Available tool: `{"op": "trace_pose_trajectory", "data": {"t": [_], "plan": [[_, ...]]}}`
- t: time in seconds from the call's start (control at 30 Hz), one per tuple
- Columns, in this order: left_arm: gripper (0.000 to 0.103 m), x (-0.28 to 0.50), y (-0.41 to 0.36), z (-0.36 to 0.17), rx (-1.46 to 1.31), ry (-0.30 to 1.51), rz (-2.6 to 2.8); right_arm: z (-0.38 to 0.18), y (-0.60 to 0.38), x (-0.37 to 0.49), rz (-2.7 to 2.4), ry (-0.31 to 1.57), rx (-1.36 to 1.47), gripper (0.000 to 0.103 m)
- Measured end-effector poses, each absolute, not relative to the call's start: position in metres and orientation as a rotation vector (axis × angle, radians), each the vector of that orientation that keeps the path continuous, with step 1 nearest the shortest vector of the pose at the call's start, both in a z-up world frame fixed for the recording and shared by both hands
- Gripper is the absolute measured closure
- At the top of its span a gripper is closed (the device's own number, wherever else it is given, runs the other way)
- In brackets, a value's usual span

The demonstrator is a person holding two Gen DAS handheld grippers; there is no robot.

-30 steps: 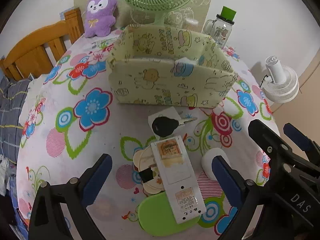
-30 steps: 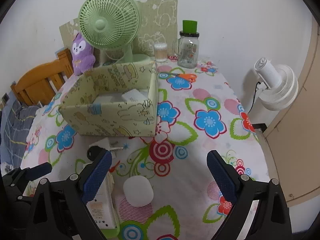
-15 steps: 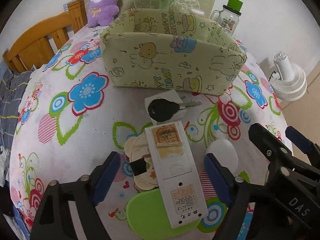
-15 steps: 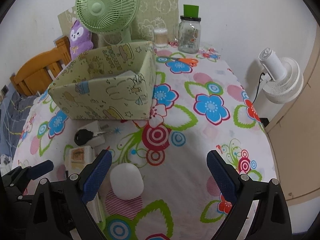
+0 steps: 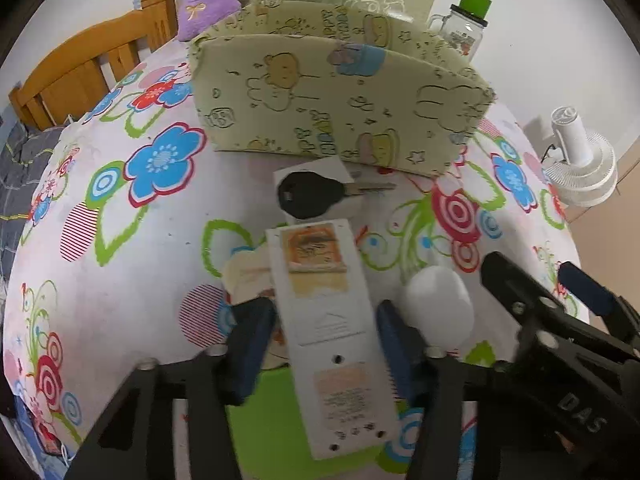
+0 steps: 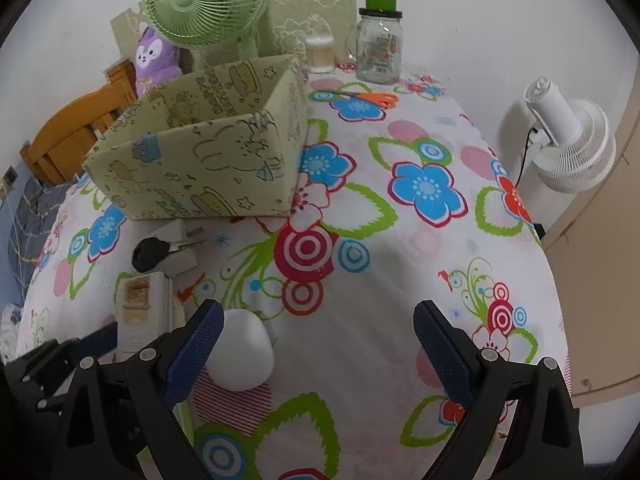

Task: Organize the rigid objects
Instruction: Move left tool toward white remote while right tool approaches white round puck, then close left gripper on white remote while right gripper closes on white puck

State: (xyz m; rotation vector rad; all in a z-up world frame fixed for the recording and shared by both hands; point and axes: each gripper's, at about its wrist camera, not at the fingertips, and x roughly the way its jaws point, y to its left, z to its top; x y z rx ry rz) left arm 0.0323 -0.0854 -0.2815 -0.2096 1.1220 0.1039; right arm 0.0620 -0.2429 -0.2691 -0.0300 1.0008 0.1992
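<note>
A white remote [image 5: 320, 320] lies face down, partly on a green flat lid [image 5: 272, 412] and a beige card. My left gripper [image 5: 324, 328] straddles it; the jaws are closing and both blue pads touch the remote's long sides. Beyond it a black key [image 5: 310, 200] rests on a white card, in front of the yellow patterned box [image 5: 340, 92]. A white rounded object [image 6: 244, 350] sits just inside the left finger of my right gripper [image 6: 316, 320], which stands wide open with nothing pressed. The remote [image 6: 140, 308] and the key [image 6: 150, 254] show at that view's left.
Behind the box [image 6: 200, 160] stand a green fan [image 6: 204, 0], a purple plush [image 6: 154, 60], a cotton-swab tub [image 6: 320, 54] and a glass jar [image 6: 378, 48]. Orange scissors [image 6: 376, 98] lie near the jar. A white fan [image 6: 568, 140] stands off the table's right edge, a wooden frame [image 5: 80, 84] to the left.
Both grippers have come down closer to the table. The left jaws have narrowed from wide open to the remote's sides. The right jaws stay wide open.
</note>
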Motion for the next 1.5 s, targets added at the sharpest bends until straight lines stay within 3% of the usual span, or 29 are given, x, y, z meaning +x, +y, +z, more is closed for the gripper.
{"op": "trace_pose_trajectory", "data": {"t": [0.67, 1.0, 1.27, 1.37, 1.5], "plan": [[0.055, 0.027, -0.062, -0.275, -0.085, 1.111, 0.096, -0.279, -0.218, 0.058, 0.217, 1.034, -0.018, 0.006], [0.055, 0.027, -0.055, -0.279, -0.001, 1.136, 0.006, -0.292, -0.204, 0.054, 0.189, 1.078, 0.004, 0.016], [0.057, 0.031, -0.056, -0.285, 0.022, 1.137, -0.006, -0.301, -0.196, 0.057, 0.182, 1.112, 0.025, 0.036], [0.058, 0.031, -0.056, -0.285, 0.03, 1.129, -0.017, -0.301, -0.192, 0.056, 0.168, 1.107, 0.006, 0.049], [0.058, 0.032, -0.053, -0.285, 0.005, 1.134, -0.025, -0.3, -0.187, 0.054, 0.151, 1.099, -0.036, 0.051]]}}
